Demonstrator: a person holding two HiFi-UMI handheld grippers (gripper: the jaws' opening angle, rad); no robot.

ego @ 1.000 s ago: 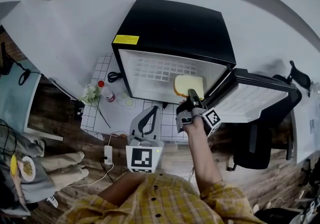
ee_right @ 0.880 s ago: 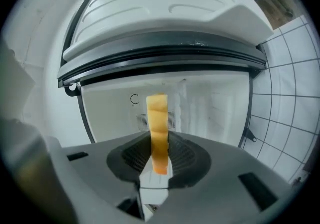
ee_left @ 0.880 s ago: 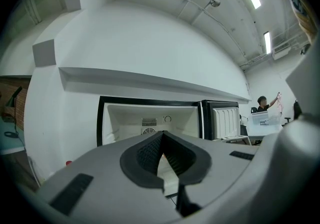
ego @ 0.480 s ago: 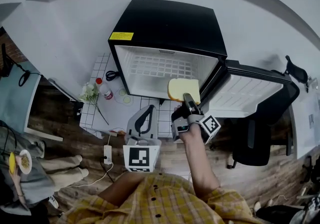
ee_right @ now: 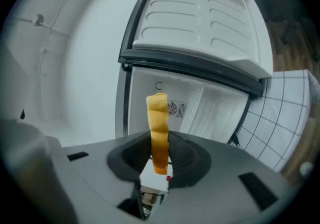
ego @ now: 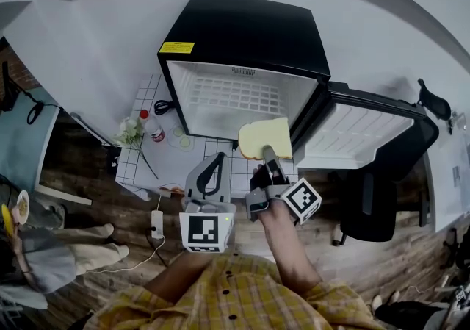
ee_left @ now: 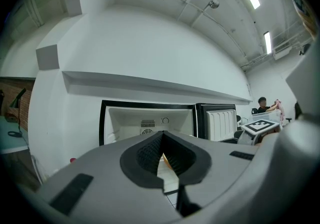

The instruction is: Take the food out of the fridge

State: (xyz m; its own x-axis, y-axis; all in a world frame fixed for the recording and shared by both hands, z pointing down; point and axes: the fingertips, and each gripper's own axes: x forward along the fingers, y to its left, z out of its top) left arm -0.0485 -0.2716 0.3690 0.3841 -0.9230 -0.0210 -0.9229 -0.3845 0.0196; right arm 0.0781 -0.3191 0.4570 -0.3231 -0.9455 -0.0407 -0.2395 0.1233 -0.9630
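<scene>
Head view first: looks down on the fridge (ego: 250, 34), open, with its door (ego: 360, 134) swung wide off the fridge's right side and a bare white shelf (ego: 235, 97) inside. Finds no other food in the fridge, as far as can be seen from above. Shows a tiled mat (ego: 169, 163) in front of the fridge, with a bottle (ego: 150, 128) near the fridge's left front corner. Catches the bread (ego: 266, 137) just outside the fridge's mouth, clear of the shelf, pinched at its near edge by the right gripper (ego: 270, 156); seen edge-on between its jaws in the right gripper view, with the fridge beyond. Places the left gripper (ego: 220, 161) in front of the fridge too, jaws pressed together on nothing. Judging by all this: removal as good as done; left only to carry the bread away from the fridge, set it down somewhere, and perhaps shut the door.
</scene>
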